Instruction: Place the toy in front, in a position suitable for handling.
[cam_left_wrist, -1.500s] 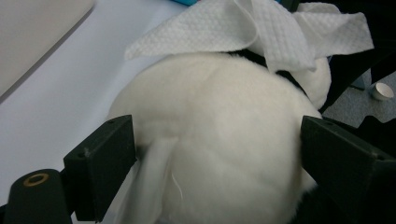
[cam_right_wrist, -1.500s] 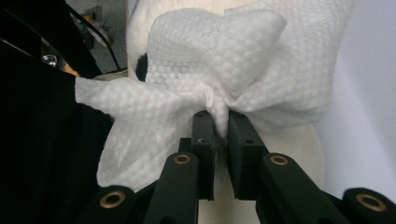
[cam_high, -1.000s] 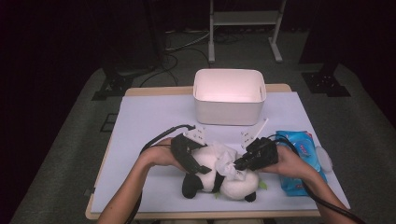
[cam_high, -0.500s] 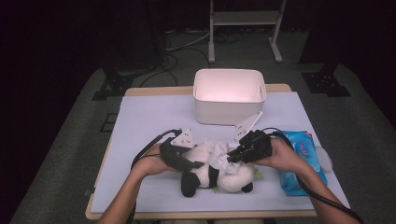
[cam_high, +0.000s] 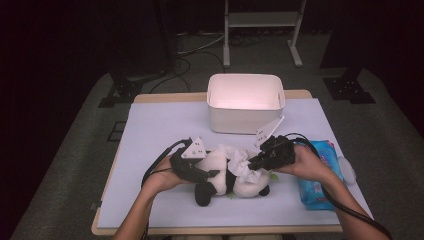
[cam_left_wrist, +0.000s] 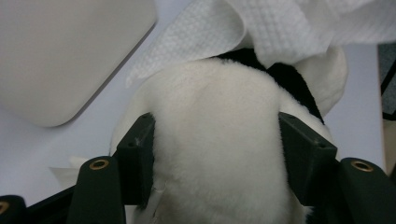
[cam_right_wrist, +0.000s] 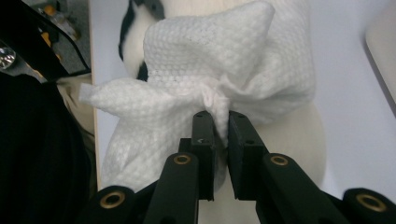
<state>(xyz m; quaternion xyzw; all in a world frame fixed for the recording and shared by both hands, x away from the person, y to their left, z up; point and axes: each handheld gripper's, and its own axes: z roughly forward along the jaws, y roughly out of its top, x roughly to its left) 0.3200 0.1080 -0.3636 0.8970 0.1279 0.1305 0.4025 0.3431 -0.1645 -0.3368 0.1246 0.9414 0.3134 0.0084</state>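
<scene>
Gripping panda plush (cam_high: 227, 172) by white body with your left gripper (cam_left_wrist: 215, 154), fingers (cam_left_wrist: 135, 161) having just reopened slightly yet pressing fur both sides; your right gripper (cam_right_wrist: 222, 133) clenched on bunched white wipe (cam_right_wrist: 210, 79) draped over plush; plush lying on surface (cam_high: 160, 125), near white bin (cam_high: 245, 102)

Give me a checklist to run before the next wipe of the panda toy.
1. Left gripper clamps the panda toy: ok, a jaw presses each flank; its jaws have just been closing.
2. Right gripper pinches the white wipe: ok, a bunched fold sits between the jaws.
3. Wipe lies on the toy: ok, draped over it.
4. Toy rests on the table: ok.
5. White bin stands apart from both grippers: ok.
6. Blue wipe pack within reach: ok, beside the right hand.
</scene>
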